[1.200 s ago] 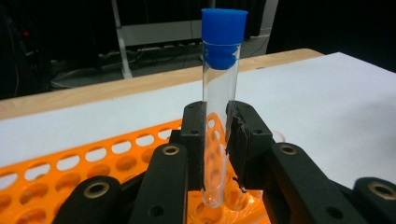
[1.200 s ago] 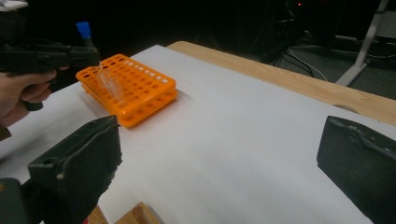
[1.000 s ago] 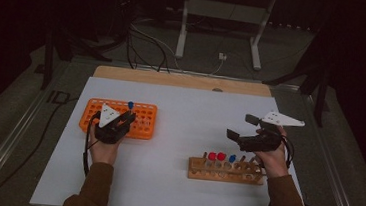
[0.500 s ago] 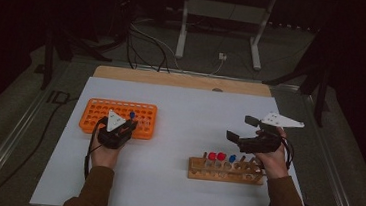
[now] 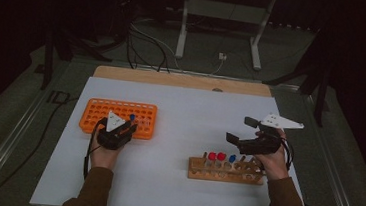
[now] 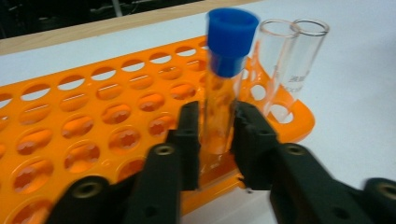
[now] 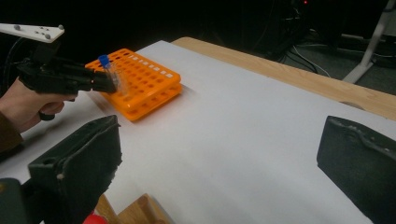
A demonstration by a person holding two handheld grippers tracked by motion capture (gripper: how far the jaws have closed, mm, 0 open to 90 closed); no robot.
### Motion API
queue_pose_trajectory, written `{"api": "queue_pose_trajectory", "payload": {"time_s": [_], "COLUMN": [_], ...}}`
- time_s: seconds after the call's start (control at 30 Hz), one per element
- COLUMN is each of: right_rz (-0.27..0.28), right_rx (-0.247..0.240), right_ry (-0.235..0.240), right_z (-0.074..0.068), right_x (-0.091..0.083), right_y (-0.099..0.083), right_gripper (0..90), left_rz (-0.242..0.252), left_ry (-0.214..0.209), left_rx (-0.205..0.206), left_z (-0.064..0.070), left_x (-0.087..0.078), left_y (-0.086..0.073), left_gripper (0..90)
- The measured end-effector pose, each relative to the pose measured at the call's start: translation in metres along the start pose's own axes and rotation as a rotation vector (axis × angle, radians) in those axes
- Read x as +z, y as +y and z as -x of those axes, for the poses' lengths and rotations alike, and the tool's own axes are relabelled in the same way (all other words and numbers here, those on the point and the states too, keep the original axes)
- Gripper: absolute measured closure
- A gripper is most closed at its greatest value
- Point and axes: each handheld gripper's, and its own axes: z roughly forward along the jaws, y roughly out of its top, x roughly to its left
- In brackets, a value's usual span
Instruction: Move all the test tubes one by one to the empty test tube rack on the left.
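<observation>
the left gripper (image 6: 215,140) has its fingers (image 6: 187,135) clamped on the clear glass tube with the blue cap (image 6: 224,88). compared with a second ago, the gripper has drawn back toward the person, and the tube now sits over the near right edge of the orange plastic rack (image 6: 84,121), apparently not seated in a hole. judgement: placement is pending. the tube's long axis is near upright, cap up. the right gripper (image 5: 244,131) hovers above the wooden tube stand (image 5: 225,171) on the counter (image 5: 185,113), fingers apart and empty.

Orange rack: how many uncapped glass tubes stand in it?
2: uncapped tubes and stand side by side at the orange rack corner, beyond the blue-capped tube in the left gripper.
</observation>
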Motion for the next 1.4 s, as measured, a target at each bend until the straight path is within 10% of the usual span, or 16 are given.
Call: {"api": "queue_pose_trajectory", "payload": {"time_s": [0.7, 1.2, 1.4], "right_rz": [-0.048, -0.141, -0.156], "right_rx": [-0.012, -0.068, -0.096], "right_ry": [0.020, 0.081, 0.110], "right_z": [-0.003, -0.015, -0.018], "right_x": [-0.009, -0.015, -0.020], "right_y": [-0.009, -0.022, -0.030], "right_gripper": [0.1, 8.2, 34.7], "left_rz": [0.121, 0.188, 0.187], "left_ry": [-0.034, -0.025, -0.034], "left_rx": [-0.124, -0.148, -0.154], "left_z": [-0.002, 0.003, 0.004], "left_x": [-0.036, -0.058, -0.059], "left_y": [0.010, 0.010, 0.008], "left_gripper": [0.8, 0.4, 0.9]}}
